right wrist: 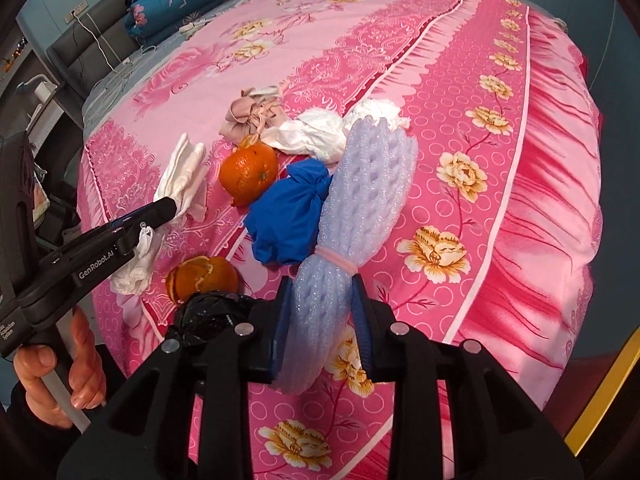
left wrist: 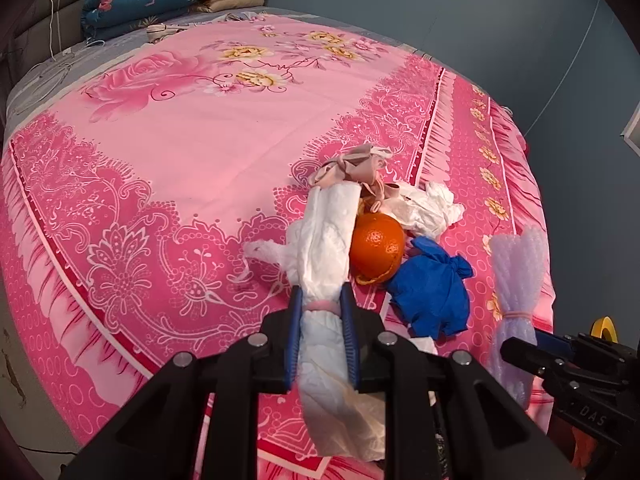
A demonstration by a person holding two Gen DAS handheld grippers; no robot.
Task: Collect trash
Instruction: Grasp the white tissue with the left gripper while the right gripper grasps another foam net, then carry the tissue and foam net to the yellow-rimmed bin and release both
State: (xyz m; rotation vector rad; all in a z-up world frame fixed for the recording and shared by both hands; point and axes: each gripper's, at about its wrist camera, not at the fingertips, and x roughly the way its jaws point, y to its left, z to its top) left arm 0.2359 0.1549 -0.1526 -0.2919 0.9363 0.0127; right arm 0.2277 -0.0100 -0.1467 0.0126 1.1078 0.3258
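- The bed (right wrist: 460, 92) carries a pink sheet with flower pattern.
- Near its 5 o'clock corner lies a heap: beige cloth (right wrist: 250, 114), white crumpled tissue (right wrist: 316, 136), an orange (right wrist: 248, 174), a blue wad (right wrist: 288, 208).
- At 6 o'clock of the heap: orange peel (right wrist: 202, 280) and a black bag (right wrist: 208, 318).
- At 11 o'clock, folded quilts (left wrist: 140, 0).

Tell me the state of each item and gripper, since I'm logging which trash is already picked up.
left gripper: shut on white tissue roll, lifted
right gripper: shut on foam net bundle, lifted
orange: lying on bedspread
orange peel: lying loose
blue bag: crumpled, lying
white bag: crumpled, lying
beige cloth wad: bunched, lying
black bag: crumpled, lying
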